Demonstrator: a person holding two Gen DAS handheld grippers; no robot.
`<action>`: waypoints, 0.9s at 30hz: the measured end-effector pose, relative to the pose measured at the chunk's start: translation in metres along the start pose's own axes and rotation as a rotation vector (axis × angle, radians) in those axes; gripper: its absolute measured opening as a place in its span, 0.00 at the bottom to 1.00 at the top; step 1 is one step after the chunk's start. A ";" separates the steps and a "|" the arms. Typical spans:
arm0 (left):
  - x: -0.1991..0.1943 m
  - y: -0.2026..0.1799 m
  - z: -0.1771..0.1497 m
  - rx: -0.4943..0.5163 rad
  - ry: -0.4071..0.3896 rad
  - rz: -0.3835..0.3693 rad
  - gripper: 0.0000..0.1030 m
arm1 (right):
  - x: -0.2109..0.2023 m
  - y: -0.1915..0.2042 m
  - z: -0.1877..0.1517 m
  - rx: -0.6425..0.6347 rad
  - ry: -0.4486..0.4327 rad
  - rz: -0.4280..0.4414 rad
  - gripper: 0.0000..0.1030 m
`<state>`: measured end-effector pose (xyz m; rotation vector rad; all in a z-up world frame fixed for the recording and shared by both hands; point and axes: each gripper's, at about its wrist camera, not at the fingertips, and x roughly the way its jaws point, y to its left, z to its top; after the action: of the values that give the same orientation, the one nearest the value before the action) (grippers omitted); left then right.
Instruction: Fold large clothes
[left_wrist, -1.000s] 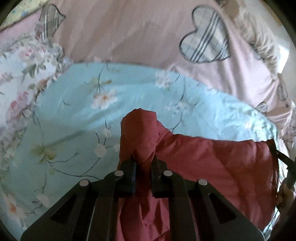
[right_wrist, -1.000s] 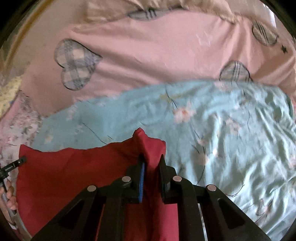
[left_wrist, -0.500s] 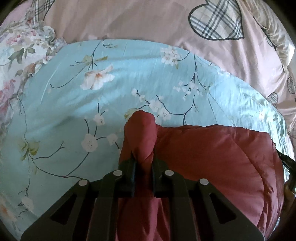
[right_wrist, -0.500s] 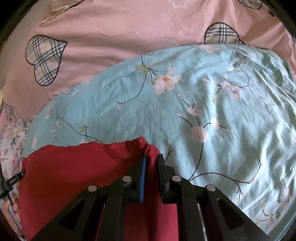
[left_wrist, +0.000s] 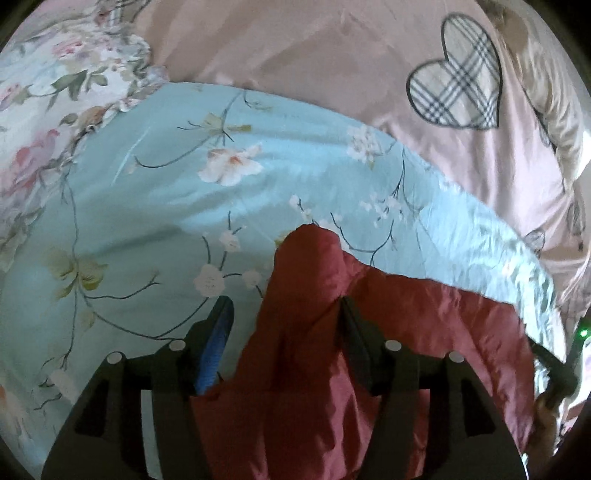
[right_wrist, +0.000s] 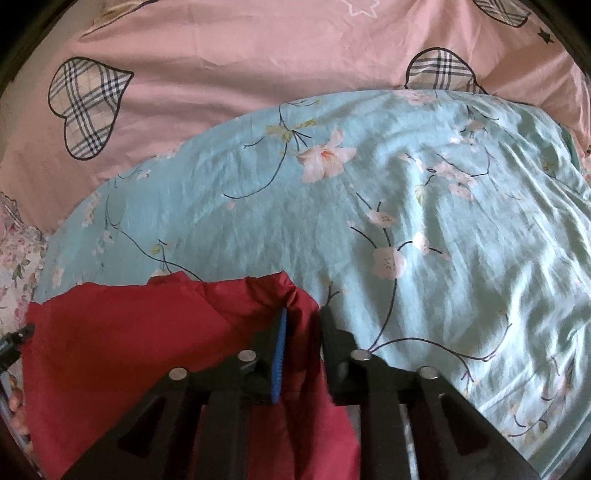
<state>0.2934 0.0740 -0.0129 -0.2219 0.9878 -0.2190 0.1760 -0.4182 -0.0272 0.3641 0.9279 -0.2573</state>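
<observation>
A dark red garment (left_wrist: 406, 350) lies on the light blue flowered sheet (left_wrist: 147, 221), its far edge running between my two grippers. My left gripper (left_wrist: 284, 314) is opening. Its jaws stand wide apart around an upright hump of the red cloth, and the blue pad on the left is clear of it. In the right wrist view the garment (right_wrist: 129, 350) spreads to the left. My right gripper (right_wrist: 303, 325) is opening too. Its jaws are slightly parted with the garment's corner loose between them.
A pink cover with plaid hearts (right_wrist: 240, 55) lies beyond the blue sheet (right_wrist: 332, 221). A rose-patterned cloth (left_wrist: 37, 92) lies at the far left. The other gripper's black tip (left_wrist: 554, 365) and a hand (left_wrist: 543, 413) show at the right edge.
Both grippers came down toward the bed with the garment's edge. The left jaws, shut on the red cloth before, have sprung wide apart. The right jaws have parted a little.
</observation>
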 end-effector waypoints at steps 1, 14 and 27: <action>-0.005 0.001 -0.001 -0.001 -0.007 -0.004 0.56 | -0.001 -0.001 0.000 0.005 -0.003 -0.005 0.26; -0.063 -0.014 -0.038 0.109 -0.064 -0.031 0.56 | -0.065 0.003 -0.021 -0.005 -0.081 0.069 0.36; -0.091 -0.036 -0.095 0.181 -0.048 -0.072 0.56 | -0.120 0.033 -0.090 -0.092 -0.084 0.178 0.44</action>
<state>0.1621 0.0576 0.0196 -0.0965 0.9073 -0.3654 0.0537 -0.3438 0.0282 0.3457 0.8161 -0.0658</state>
